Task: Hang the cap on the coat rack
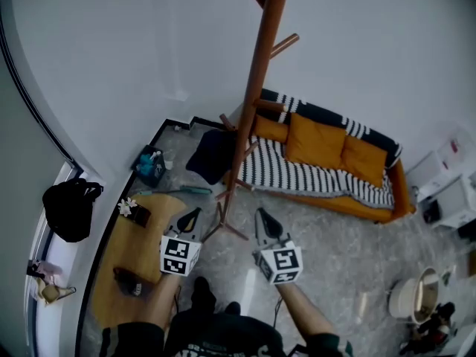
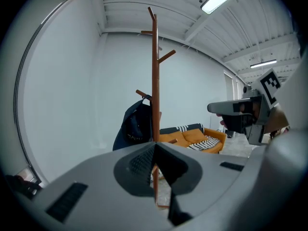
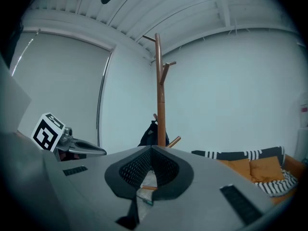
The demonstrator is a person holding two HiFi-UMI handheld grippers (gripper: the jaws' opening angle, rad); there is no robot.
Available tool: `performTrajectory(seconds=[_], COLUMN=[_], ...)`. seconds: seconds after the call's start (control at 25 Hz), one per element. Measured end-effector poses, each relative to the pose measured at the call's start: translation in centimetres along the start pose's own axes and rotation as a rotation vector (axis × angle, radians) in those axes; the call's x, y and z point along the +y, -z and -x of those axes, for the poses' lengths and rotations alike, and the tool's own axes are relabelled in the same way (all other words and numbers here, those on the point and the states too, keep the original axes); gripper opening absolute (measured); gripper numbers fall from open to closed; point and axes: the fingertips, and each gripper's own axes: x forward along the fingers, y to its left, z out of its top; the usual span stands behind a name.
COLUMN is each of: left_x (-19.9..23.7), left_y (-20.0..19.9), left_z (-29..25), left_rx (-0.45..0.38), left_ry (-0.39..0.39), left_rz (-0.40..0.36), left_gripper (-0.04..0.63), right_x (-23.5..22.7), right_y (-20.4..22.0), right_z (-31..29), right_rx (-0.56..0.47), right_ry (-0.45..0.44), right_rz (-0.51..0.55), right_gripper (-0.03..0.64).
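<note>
A dark navy cap (image 1: 212,155) hangs on a low peg of the tall wooden coat rack (image 1: 256,88), left of its pole. The same cap (image 2: 134,126) shows in the left gripper view against the pole, and the cap (image 3: 153,133) peeks out behind the pole in the right gripper view. My left gripper (image 1: 195,214) is shut and holds nothing, a short way in front of the rack's feet. My right gripper (image 1: 262,216) is beside it, also shut and empty. Both point at the rack and touch neither it nor the cap.
An orange sofa (image 1: 335,162) with a striped throw stands behind the rack against the wall. A low wooden table (image 1: 130,259) with small items is at my left, a black bag (image 1: 68,208) beyond it. White boxes (image 1: 446,184) and a round bin (image 1: 413,296) are at right.
</note>
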Motion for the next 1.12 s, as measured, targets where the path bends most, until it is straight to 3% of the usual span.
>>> performTrajectory(seconds=[0.44,1.12], left_x=[-4.7,-8.4], left_y=[0.2,1.5], left_z=[5.3,8.2], left_rx=[-0.009,-0.010], left_ry=[-0.039,-0.049], left_rz=[0.013,0.031], left_gripper=[0.000,0.000], right_x=[1.1,2.1], right_y=[1.8,2.1], right_z=[5.2,9.6], right_rx=[0.005,-0.025], right_ry=[-0.081,-0.106], right_rz=[0.007,0.017], right_gripper=[-0.003,-0.003])
